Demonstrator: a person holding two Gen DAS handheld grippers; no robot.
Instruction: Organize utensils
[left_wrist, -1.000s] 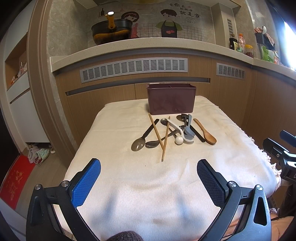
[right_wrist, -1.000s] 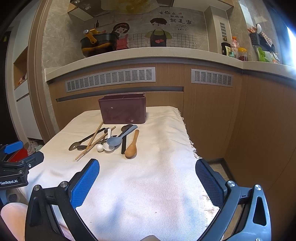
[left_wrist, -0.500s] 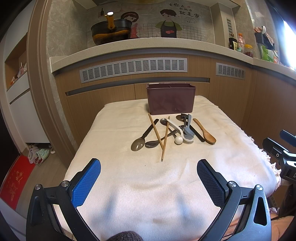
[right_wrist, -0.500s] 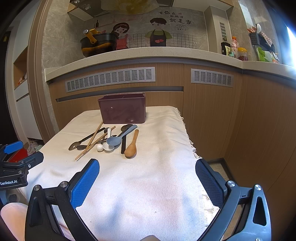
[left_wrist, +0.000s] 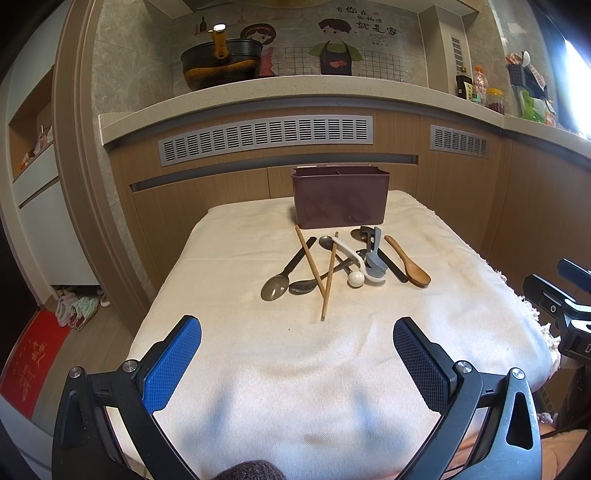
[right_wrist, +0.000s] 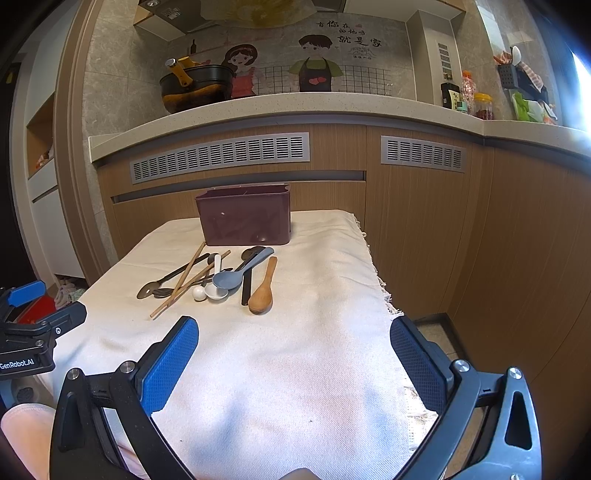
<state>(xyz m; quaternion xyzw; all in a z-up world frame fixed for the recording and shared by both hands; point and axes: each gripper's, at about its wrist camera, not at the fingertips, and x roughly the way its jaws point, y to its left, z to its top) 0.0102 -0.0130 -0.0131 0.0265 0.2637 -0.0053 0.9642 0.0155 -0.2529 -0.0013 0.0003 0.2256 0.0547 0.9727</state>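
A dark maroon utensil box (left_wrist: 340, 201) (right_wrist: 245, 218) stands at the far end of the cloth-covered table (left_wrist: 229, 354). In front of it lies a pile of utensils: two wooden chopsticks (left_wrist: 310, 264), dark spoons (left_wrist: 275, 288), a white ladle spoon (left_wrist: 356, 278), a grey-blue spoon (right_wrist: 229, 278) and a wooden spoon (left_wrist: 410, 264) (right_wrist: 263, 295). My left gripper (left_wrist: 297, 338) hangs open over the near cloth, well short of the pile. My right gripper (right_wrist: 293, 341) is open too, nearer the table's right side, holding nothing.
A wooden counter front with vent grilles (left_wrist: 266, 134) rises behind the table. On the countertop stand a black pot (left_wrist: 219, 68) and jars (left_wrist: 480, 90). The table's fringed right edge (right_wrist: 380, 291) drops to the floor. A red mat (left_wrist: 26, 360) lies on the floor at left.
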